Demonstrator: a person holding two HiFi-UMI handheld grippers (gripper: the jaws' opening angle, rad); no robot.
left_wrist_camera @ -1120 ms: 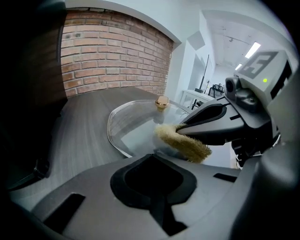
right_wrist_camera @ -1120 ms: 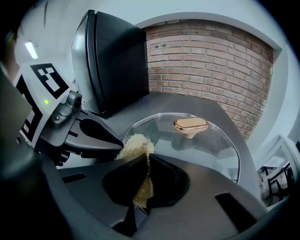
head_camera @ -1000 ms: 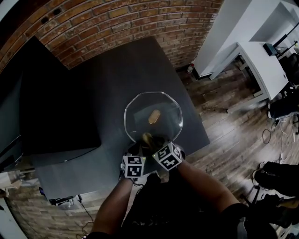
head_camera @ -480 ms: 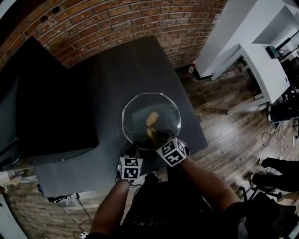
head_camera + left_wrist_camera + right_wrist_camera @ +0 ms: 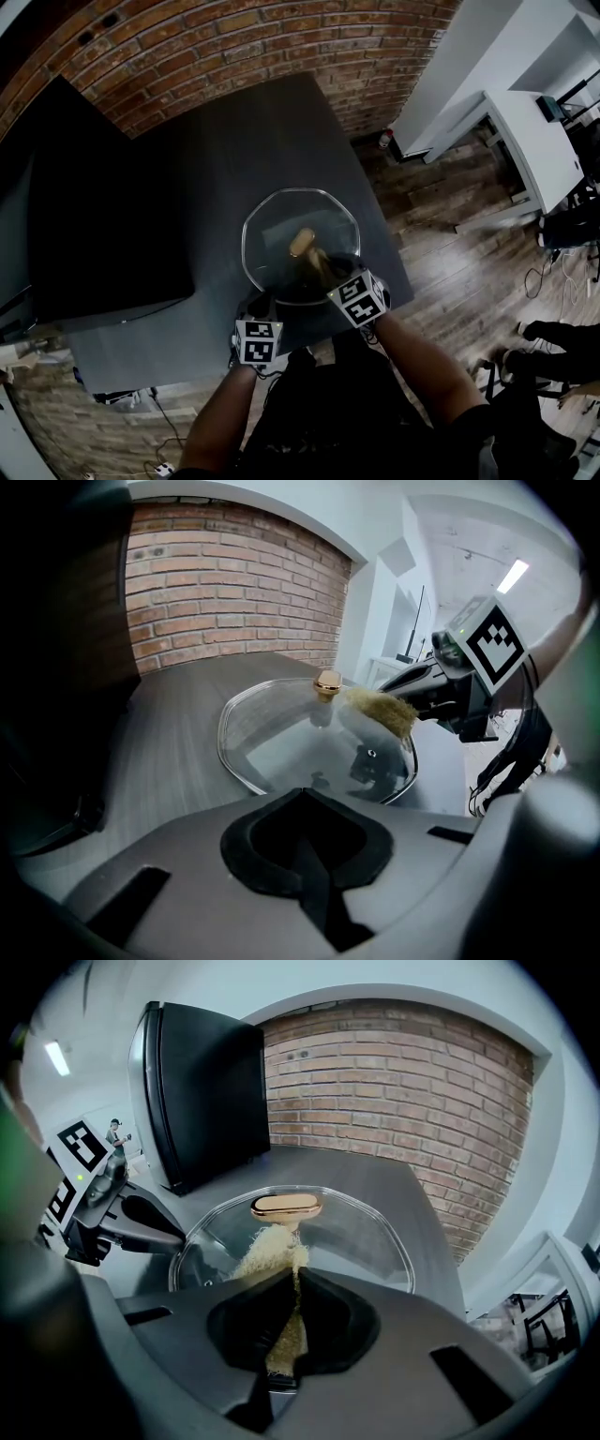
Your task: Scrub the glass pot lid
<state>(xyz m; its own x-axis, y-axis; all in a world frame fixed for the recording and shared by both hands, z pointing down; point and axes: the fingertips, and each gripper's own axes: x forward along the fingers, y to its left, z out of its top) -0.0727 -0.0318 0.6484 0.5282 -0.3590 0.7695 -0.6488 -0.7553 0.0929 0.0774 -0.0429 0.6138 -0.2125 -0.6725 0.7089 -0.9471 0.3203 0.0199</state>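
Note:
The glass pot lid [image 5: 277, 221] lies on the dark table [image 5: 234, 141], its gold knob [image 5: 302, 241] near the centre. My right gripper [image 5: 328, 272] is shut on a tan fibrous scrubber [image 5: 318, 260], which presses on the glass just below the knob. In the right gripper view the scrubber [image 5: 272, 1251] runs from between the jaws up to the knob [image 5: 286, 1205]. My left gripper [image 5: 262, 302] sits at the lid's near-left rim, shut on the edge of the lid [image 5: 272, 738]. From the left gripper view, the scrubber [image 5: 384, 710] is right of the knob [image 5: 326, 683].
A large black box [image 5: 103, 216] stands on the table's left part. A brick wall [image 5: 234, 47] runs behind the table. The table's right and near edges drop to a wooden floor [image 5: 450, 244]. A white desk [image 5: 525, 141] stands at the far right.
The right gripper has slid the scrubber from the lid's near rim up and right, close to the knob. The left gripper has stayed at the rim.

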